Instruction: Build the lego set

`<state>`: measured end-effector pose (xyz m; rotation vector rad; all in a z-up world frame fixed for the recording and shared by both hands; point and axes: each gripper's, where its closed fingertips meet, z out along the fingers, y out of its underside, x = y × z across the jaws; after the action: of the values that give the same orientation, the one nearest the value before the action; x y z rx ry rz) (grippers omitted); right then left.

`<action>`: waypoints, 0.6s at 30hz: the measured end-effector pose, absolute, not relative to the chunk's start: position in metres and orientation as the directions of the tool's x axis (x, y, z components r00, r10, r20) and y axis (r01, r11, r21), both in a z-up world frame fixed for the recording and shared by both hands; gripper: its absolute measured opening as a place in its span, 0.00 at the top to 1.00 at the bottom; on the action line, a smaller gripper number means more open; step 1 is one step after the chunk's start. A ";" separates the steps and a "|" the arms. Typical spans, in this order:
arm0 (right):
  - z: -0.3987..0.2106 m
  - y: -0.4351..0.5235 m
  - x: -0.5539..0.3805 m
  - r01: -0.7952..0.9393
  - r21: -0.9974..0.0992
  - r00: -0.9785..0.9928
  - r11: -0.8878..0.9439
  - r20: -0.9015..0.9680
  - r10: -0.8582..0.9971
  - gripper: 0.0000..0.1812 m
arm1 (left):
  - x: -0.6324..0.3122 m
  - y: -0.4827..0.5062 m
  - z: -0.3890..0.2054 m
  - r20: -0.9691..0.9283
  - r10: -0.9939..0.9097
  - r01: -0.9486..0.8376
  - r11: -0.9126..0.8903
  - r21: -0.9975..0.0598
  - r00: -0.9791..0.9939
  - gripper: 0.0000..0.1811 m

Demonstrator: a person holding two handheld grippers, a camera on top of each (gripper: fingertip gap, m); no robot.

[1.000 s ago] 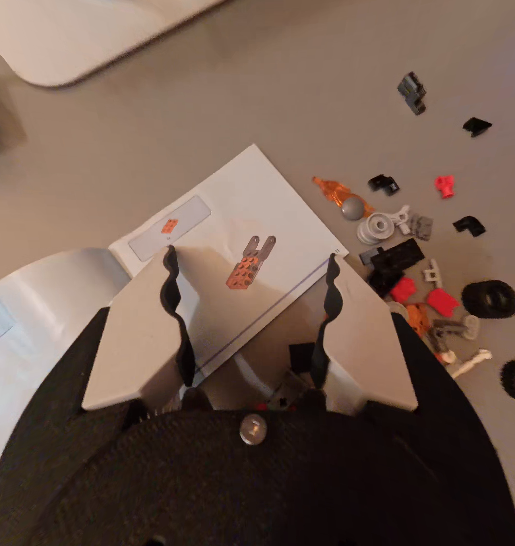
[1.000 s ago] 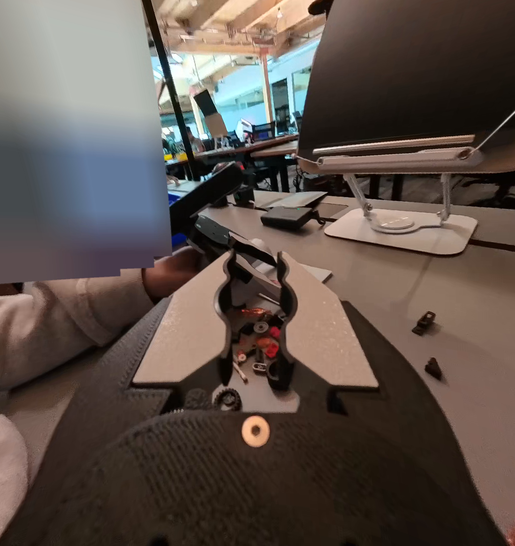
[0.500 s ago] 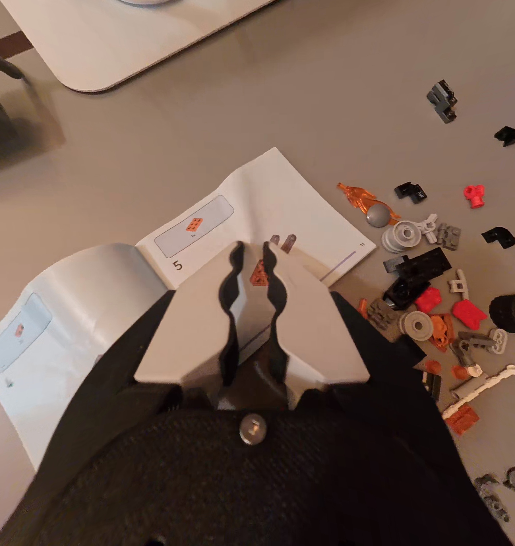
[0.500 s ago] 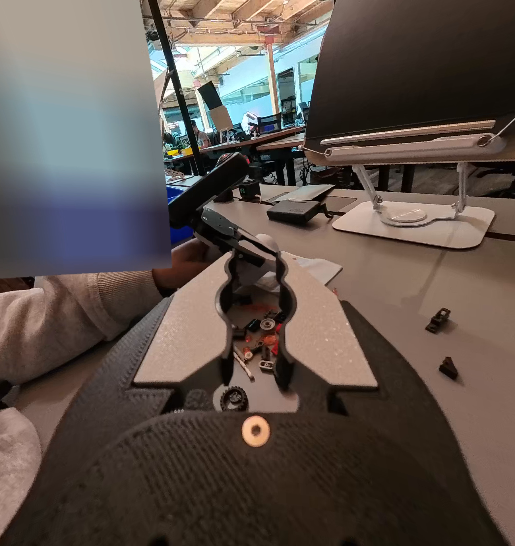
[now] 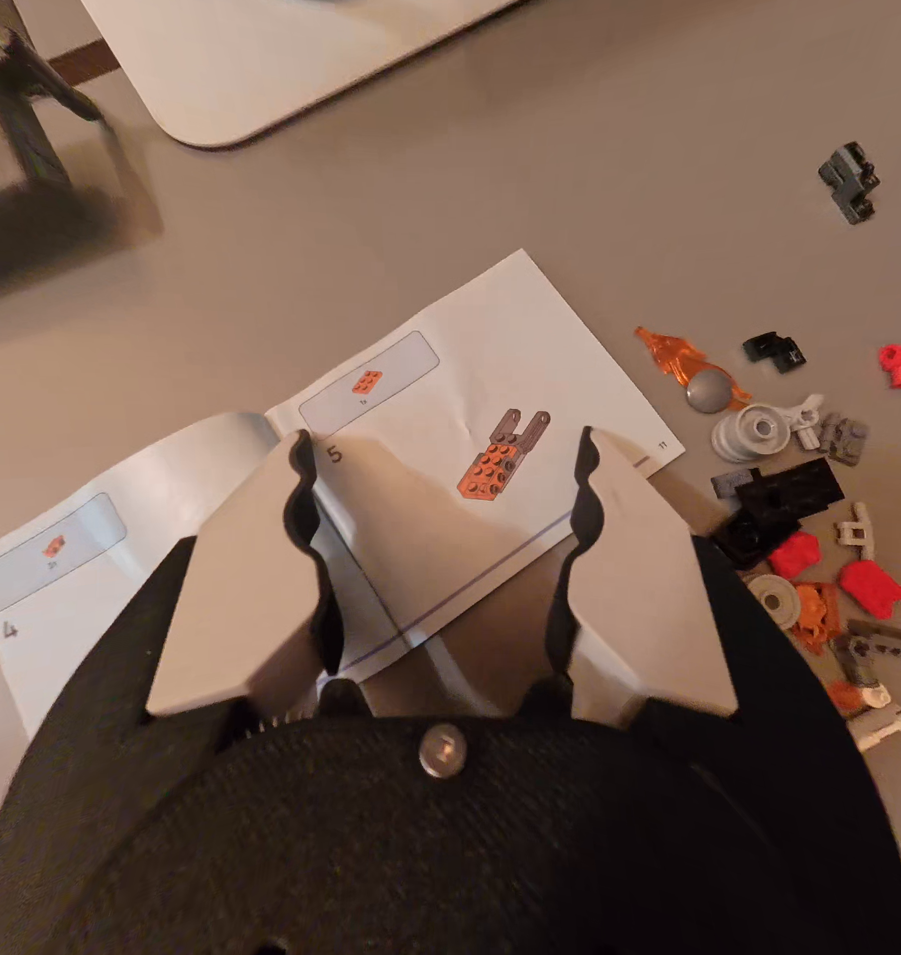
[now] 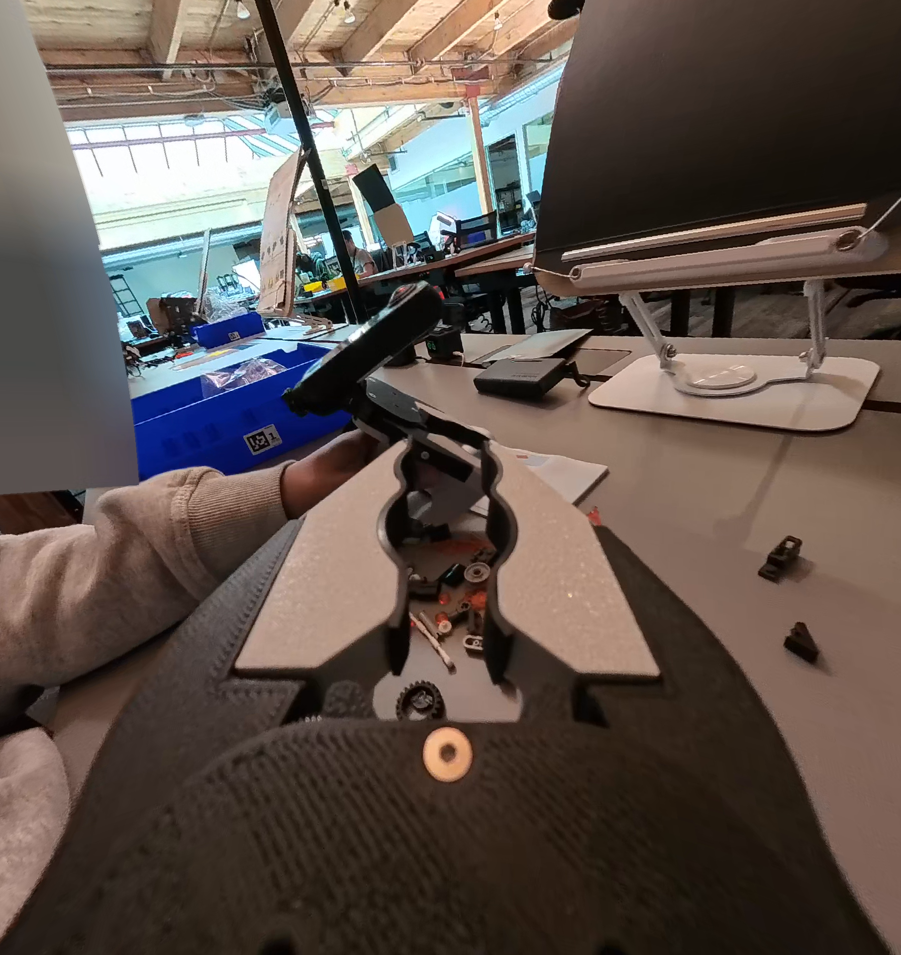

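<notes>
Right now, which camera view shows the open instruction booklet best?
The left wrist view. It looks down on the booklet, so both open pages show between the fingers of the left gripper. In the right wrist view, only a far corner of the booklet shows, behind the right gripper.

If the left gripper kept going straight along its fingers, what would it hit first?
Most likely the open instruction booklet: the left gripper is open and empty above its right-hand page, beside the loose lego pieces. Its height above the page is unclear.
</notes>
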<state>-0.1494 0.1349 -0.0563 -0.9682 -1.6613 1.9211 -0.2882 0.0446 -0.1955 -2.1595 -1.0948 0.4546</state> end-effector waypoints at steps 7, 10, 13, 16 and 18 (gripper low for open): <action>-0.055 0.134 -0.149 0.132 -0.968 -0.676 -0.212 -0.245 0.695 0.87 | -0.298 0.031 -0.193 -0.037 0.830 0.571 -0.415 -0.709 0.557 0.83; -0.056 0.134 -0.149 0.133 -0.968 -0.676 -0.213 -0.246 0.695 0.87 | -0.301 0.027 -0.193 -0.109 0.826 0.547 -0.458 -0.701 0.552 0.96; -0.056 0.134 -0.148 0.135 -0.967 -0.677 -0.215 -0.249 0.693 0.87 | -0.302 0.027 -0.193 -0.162 0.815 0.525 -0.496 -0.692 0.557 0.97; -0.056 0.134 -0.148 0.135 -0.966 -0.677 -0.218 -0.251 0.692 0.87 | -0.301 0.027 -0.193 -0.120 0.815 0.534 -0.474 -0.700 0.566 0.98; -0.056 0.135 -0.148 0.135 -0.966 -0.676 -0.219 -0.252 0.693 0.88 | -0.299 0.028 -0.192 -0.060 0.813 0.551 -0.444 -0.707 0.579 0.98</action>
<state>-0.1483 0.1348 -0.0556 -0.9778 -1.6553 1.9520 -0.2993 0.0283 -0.1921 -2.1620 -1.0818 0.5239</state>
